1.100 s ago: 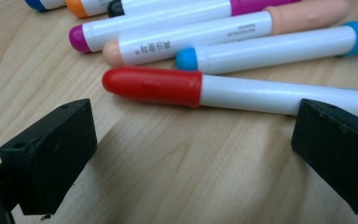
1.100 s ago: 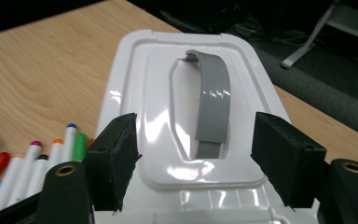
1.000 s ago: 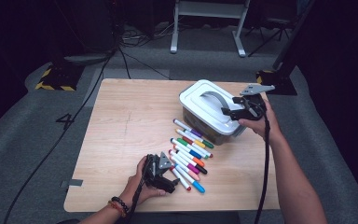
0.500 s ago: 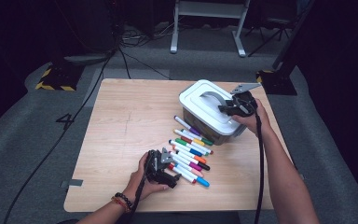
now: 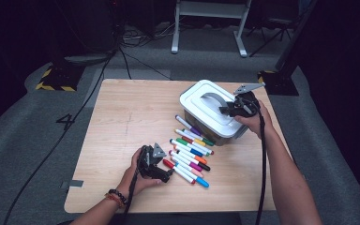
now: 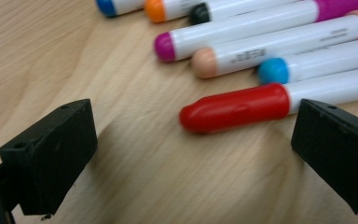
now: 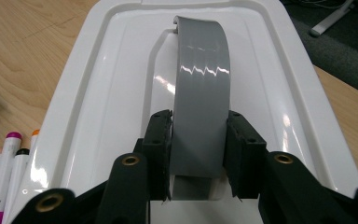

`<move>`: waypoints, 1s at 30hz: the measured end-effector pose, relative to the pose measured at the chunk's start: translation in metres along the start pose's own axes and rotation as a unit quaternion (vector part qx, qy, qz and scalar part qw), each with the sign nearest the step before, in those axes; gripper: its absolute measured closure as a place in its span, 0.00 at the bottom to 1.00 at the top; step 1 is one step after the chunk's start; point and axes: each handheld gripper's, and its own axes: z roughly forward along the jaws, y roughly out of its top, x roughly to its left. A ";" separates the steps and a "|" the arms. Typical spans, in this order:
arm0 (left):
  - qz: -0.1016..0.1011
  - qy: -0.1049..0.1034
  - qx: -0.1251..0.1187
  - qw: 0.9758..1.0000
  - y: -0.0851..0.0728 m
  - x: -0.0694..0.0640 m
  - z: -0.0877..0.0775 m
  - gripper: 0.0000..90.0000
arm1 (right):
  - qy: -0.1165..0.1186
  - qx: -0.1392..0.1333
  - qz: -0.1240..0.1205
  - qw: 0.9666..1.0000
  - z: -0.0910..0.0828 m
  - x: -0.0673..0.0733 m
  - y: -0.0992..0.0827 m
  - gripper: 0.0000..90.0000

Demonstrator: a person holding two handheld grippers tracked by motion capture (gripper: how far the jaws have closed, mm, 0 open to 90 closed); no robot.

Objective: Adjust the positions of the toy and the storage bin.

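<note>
A clear box with a white lid (image 5: 194, 104) stands at the right of the wooden table (image 5: 122, 122). A grey handle (image 7: 200, 84) arches over the lid (image 7: 270, 70). My right gripper (image 7: 199, 149) has just been closing, and its pads now press on both sides of that handle (image 5: 213, 99). In front of the box lie several coloured markers (image 5: 190, 152) in a row. My left gripper (image 5: 166, 176) rests low on the table at the row's near end. Its jaws stand open, and the red marker's cap (image 6: 235, 107) lies just ahead, between the two fingertips (image 6: 51, 149).
Magenta, peach and blue capped markers (image 6: 261, 42) lie side by side beyond the red one. Bare wood stretches over the table's left half. A cable (image 5: 262, 154) runs along the right forearm. Grey floor and stands surround the table.
My right gripper shut on the lid's grey handle. My left hand slid right, up to the near end of the marker row.
</note>
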 end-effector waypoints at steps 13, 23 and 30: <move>-0.005 0.004 -0.001 1.000 0.000 0.010 0.000 0.02 | 0.004 0.006 0.003 1.000 -0.002 0.005 0.000 0.73; 0.001 0.002 0.002 1.000 0.002 0.013 0.001 0.01 | -0.008 0.023 0.014 1.000 -0.016 0.020 -0.004 0.73; 0.012 -0.009 0.016 1.000 -0.005 0.012 -0.011 0.06 | -0.050 0.030 0.012 0.998 -0.016 0.021 -0.009 0.70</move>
